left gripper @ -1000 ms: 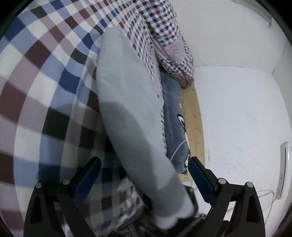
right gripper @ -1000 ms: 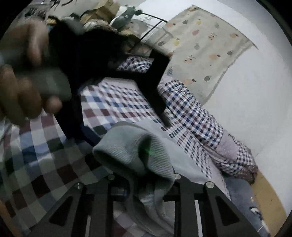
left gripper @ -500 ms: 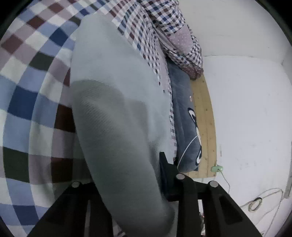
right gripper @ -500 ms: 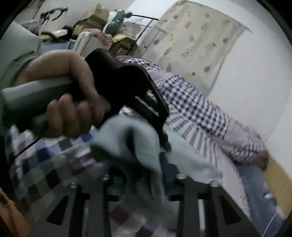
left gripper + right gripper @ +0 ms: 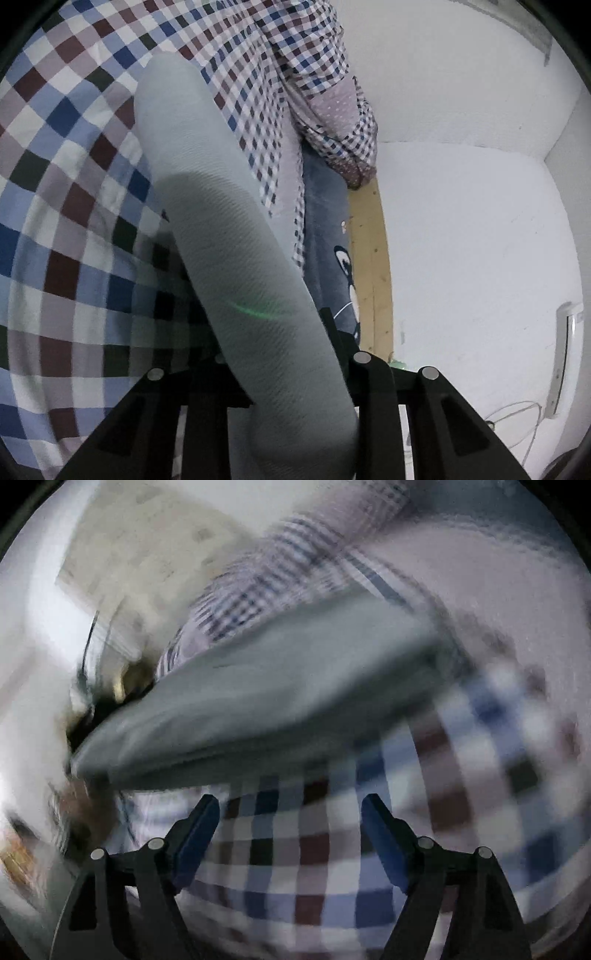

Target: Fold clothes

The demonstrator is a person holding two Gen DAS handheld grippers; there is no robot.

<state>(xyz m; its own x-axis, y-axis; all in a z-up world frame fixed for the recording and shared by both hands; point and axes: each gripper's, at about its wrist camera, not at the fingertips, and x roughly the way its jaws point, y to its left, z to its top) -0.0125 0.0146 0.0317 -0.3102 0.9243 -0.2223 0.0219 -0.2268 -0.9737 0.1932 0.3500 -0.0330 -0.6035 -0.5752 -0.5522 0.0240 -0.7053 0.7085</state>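
Observation:
A long grey knit garment (image 5: pixel 221 229) stretches from my left gripper (image 5: pixel 280 369) away over the checked bedsheet (image 5: pixel 66 206). That gripper is shut on the garment's near end, which hides its fingertips. In the blurred right wrist view the same grey garment (image 5: pixel 266 701) hangs across the frame above the sheet. My right gripper (image 5: pixel 290 812) is open below it, blue pads (image 5: pixel 195 830) apart, with only the checked sheet (image 5: pixel 332 867) between them.
A small-check quilt (image 5: pixel 295 66) is bunched at the bed's far side, beside a blue cartoon-print blanket (image 5: pixel 328 243) and a wooden bed rail (image 5: pixel 369 258). White walls (image 5: pixel 480 240) stand beyond, with a cable (image 5: pixel 517 413) low on the right. A blurred patterned curtain (image 5: pixel 147 542) shows upper left.
My left gripper went from open to shut on the grey garment's end. My right gripper let go of the garment, opened, and swung quickly away, blurring its view.

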